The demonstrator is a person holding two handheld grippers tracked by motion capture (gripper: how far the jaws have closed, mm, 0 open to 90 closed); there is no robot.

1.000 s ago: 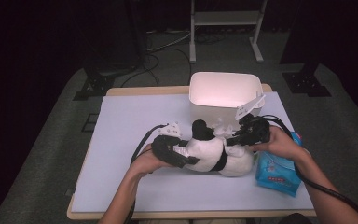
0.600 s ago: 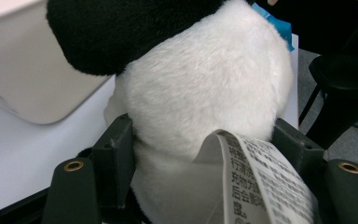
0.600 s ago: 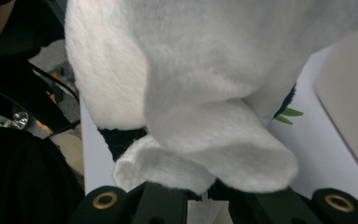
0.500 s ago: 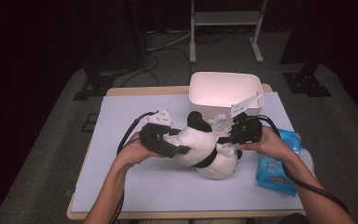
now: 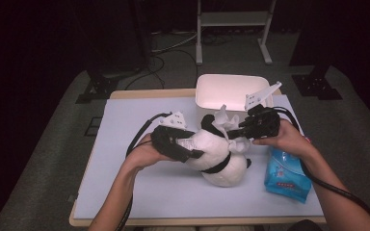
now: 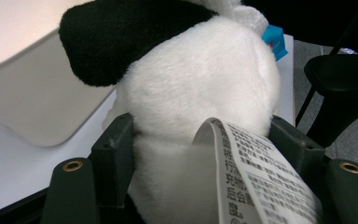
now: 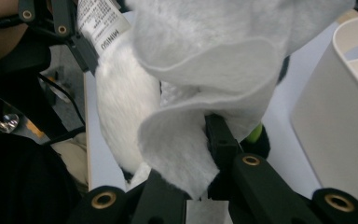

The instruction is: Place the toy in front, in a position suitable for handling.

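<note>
**Panda gripped, wipe pinched**

High view: the left gripper (image 5: 192,153) clamps the plush panda (image 5: 217,156) at table centre, the white bin (image 5: 231,91) at twelve o'clock and the blue wipes pack (image 5: 286,175) at three.

Left gripper view: jaws squeeze the panda (image 6: 191,107); its label (image 6: 256,172) curls at five o'clock.

Right gripper view: the right gripper (image 7: 200,154) pinches a white wipe (image 7: 205,93) against the panda (image 7: 119,102).

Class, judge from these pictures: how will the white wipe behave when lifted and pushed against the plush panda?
The white wipe probably stays floppy: it droops in folds over the right hand-held gripper. It looks light and thin. The plush panda likely yields, its fur bulging between the left hand-held gripper jaws.
</note>
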